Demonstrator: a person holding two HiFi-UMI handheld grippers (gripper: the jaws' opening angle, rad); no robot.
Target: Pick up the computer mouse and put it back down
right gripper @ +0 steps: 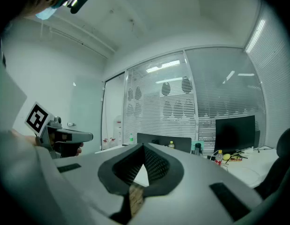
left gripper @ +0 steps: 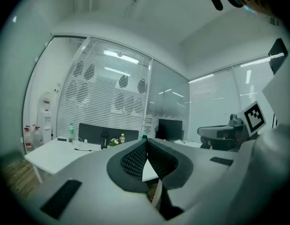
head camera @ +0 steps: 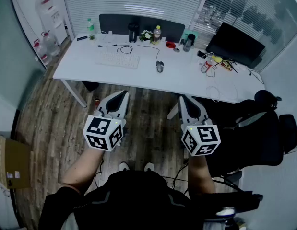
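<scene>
Grey plastic with black ribbed pads forms the left gripper [left gripper: 145,143], whose jaws are pressed tip to tip with nothing between them. The matching right gripper [right gripper: 144,147] is closed just the same and also empty. Both are held nearly level, side by side over the brown wood-plank floor [head camera: 52,123], short of the front edge of the long white desk [head camera: 81,68]. The task's thing, a small dark grey computer mouse [head camera: 160,66], lies on that desk near its middle, well apart from both grippers. Its thin cable runs toward the back of the desk. Just to the left of the mouse sits a flat white keyboard [head camera: 117,60]. Farther back along the desk stand a black tumbler [head camera: 133,32], a small potted plant with white flowers [head camera: 147,35] and a clear bottle with a green label [head camera: 90,28], in front of a dark grey divider panel [head camera: 114,22]. A black flat monitor [head camera: 234,43] stands at the desk's right end, and a black office chair [head camera: 263,133] is beside the right gripper. A brown cardboard box [head camera: 11,164] rests on the floor at far left.
</scene>
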